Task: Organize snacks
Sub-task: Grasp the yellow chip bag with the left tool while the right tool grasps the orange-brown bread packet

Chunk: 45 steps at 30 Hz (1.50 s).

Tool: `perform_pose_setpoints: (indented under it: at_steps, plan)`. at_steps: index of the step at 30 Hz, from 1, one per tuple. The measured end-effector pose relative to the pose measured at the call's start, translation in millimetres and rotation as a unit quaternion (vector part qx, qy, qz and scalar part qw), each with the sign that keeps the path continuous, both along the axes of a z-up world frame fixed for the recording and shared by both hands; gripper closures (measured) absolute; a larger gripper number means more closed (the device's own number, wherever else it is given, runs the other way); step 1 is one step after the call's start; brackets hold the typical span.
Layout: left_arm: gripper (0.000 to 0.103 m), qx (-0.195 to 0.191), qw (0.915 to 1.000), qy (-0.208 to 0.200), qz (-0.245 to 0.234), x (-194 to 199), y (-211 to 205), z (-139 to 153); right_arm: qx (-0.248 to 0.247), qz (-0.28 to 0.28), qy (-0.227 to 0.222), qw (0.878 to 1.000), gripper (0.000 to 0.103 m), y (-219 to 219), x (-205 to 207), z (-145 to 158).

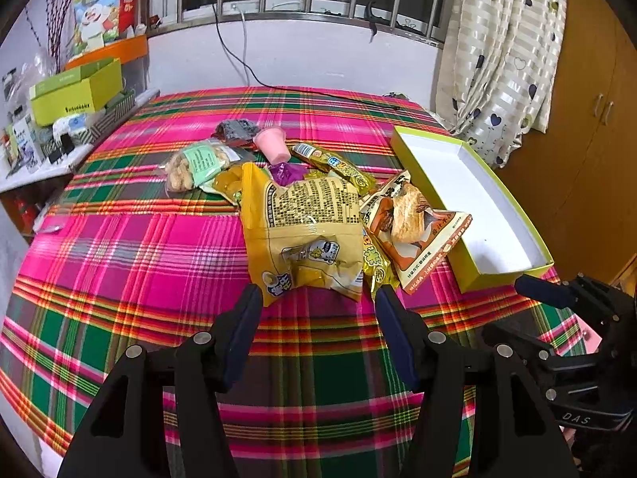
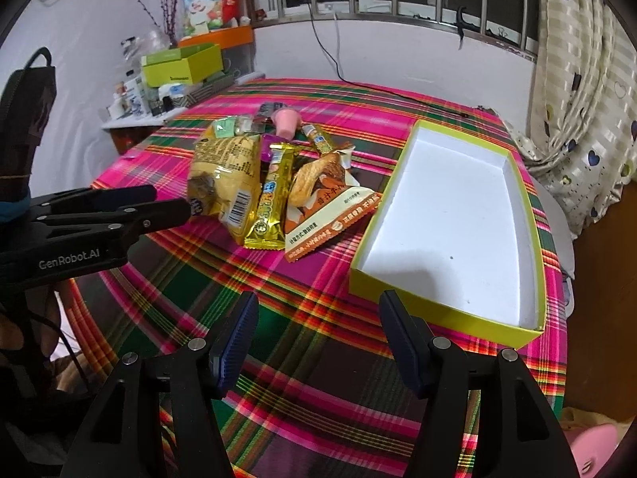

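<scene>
Left wrist view
- Left gripper (image 1: 318, 292): jaws spread, gripping nothing; tips hover just short of the big yellow bag, one at each lower corner.
- Big yellow bag (image 1: 306, 231): centre of the plaid tablecloth (image 1: 139, 271), back panel up, dense small print too fine to read.
- Orange-and-white pastry packet (image 1: 418, 235): at 3 o'clock of the yellow bag, touching it; red print along its edge, not legible.
- Peanut bag (image 1: 195, 165): at 10 o'clock of the pile, green label, text unreadable.
- Pink jelly cup (image 1: 272, 143): at 12 o'clock, lying on its side.
- Green box (image 1: 477, 277): at 3 o'clock of the pile, white inside, holds no snacks.
- Right gripper (image 1: 529, 310): seen side-on at 4 o'clock; body lettered "DAS".

Right wrist view
- Right gripper (image 2: 318, 306): jaws released wide, nothing between them, over bare cloth.
- Green box (image 2: 438, 304): at 2 o'clock of the tips, near wall just beside the right finger.
- Gold bar wrapper (image 2: 272, 199): between the yellow bag (image 2: 223, 175) and the pastry packet (image 2: 318, 203); lettering blurred.
- Barcode (image 2: 239, 207): on the yellow bag's lower edge.
- Left gripper (image 2: 175, 207): at 9 o'clock, body marked "GenRobot.AI", tips near the yellow bag.
</scene>
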<state>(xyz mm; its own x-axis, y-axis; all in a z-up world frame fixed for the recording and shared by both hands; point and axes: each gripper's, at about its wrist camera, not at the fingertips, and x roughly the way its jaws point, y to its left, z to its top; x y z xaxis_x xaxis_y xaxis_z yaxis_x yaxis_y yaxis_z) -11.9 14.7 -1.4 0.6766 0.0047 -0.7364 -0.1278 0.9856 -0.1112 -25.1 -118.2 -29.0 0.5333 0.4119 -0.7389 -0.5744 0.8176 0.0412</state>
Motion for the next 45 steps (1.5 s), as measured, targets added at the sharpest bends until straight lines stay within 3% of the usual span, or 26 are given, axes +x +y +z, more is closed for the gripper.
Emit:
perform_pose_setpoints:
  at_steps: [8,33,37,39,41,45]
  plan:
    - [0.043,-0.002,1.0,0.002,0.002,-2,2,-2,0.009,-0.002,0.001,1.0,0.041,1,2,3]
    - [0.043,-0.081,0.9965,-0.018,0.011,6,46,-3,0.039,0.01,0.0,0.999,0.042,17,15,15]
    - [0.043,-0.108,0.9939,-0.02,0.009,16,55,-3,0.039,0.01,-0.006,0.999,0.042,20,21,18]
    - [0.042,-0.105,0.9941,-0.025,0.008,20,57,-2,0.036,0.011,-0.006,0.999,0.042,21,26,18]
    - [0.033,-0.117,0.9927,-0.028,-0.003,24,57,-2,0.034,0.013,-0.006,0.999,0.042,23,30,19]
    - [0.033,-0.118,0.9925,-0.026,-0.016,31,54,-2,0.032,0.015,-0.004,0.999,0.042,27,38,18]
